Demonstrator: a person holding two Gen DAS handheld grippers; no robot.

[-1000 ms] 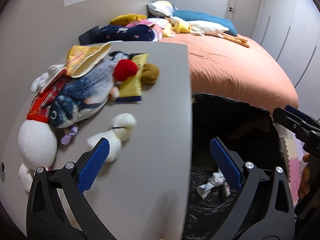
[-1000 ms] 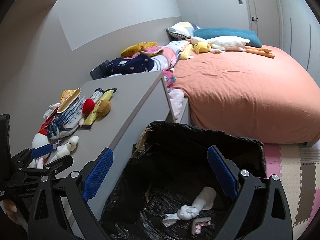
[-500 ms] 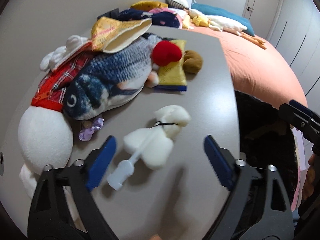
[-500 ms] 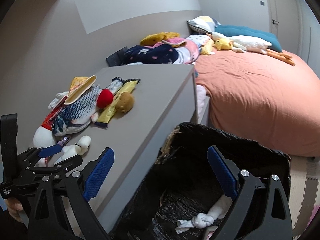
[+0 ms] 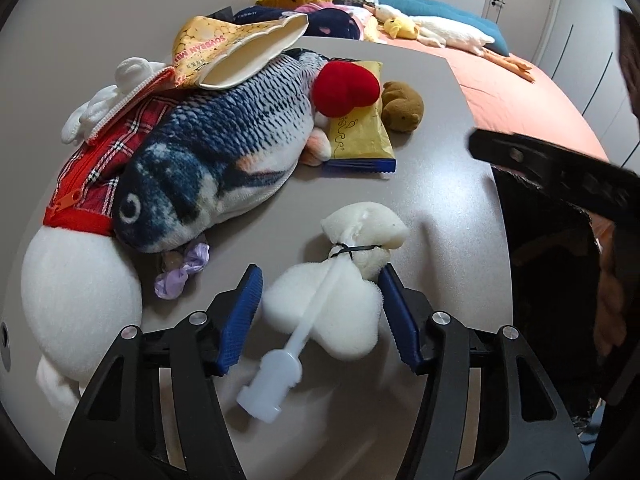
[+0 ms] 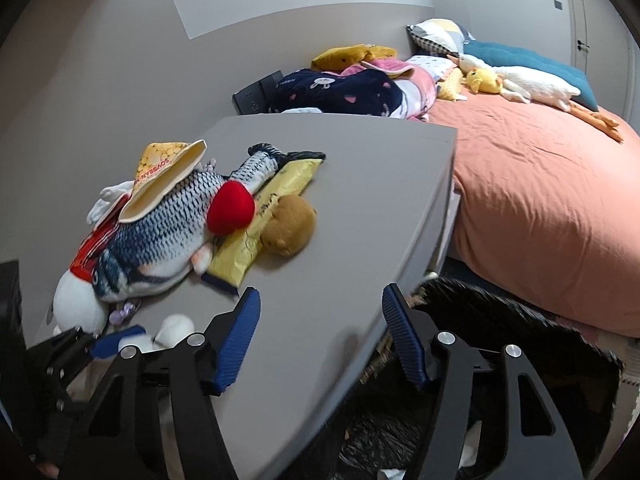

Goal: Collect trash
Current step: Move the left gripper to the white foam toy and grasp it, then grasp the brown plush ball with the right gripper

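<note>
Grey and bare at its near end, the tabletop (image 5: 440, 152) stands beside a bed with an orange cover (image 6: 540, 200), and a black-lined trash bin (image 6: 520, 344) sits below the table's near corner. On the table lie a plush fish (image 5: 216, 152), a red plush heart (image 5: 344, 88), a yellow wrapper (image 5: 360, 140), a small brown plush (image 5: 402, 106) and a purple candy wrapper (image 5: 184, 272). The white sponge brush (image 5: 332, 312), its foam tied with a black band and its plastic handle pointing toward the camera, rests on the table between the blue pads of the left gripper (image 5: 320, 316); the right pad touches the foam, the left pad stands just beside it, so the jaws are partly spread and not clamped. The right gripper (image 6: 320, 340) hangs with its jaws apart and holds nothing, over the table edge above the bin.
</note>
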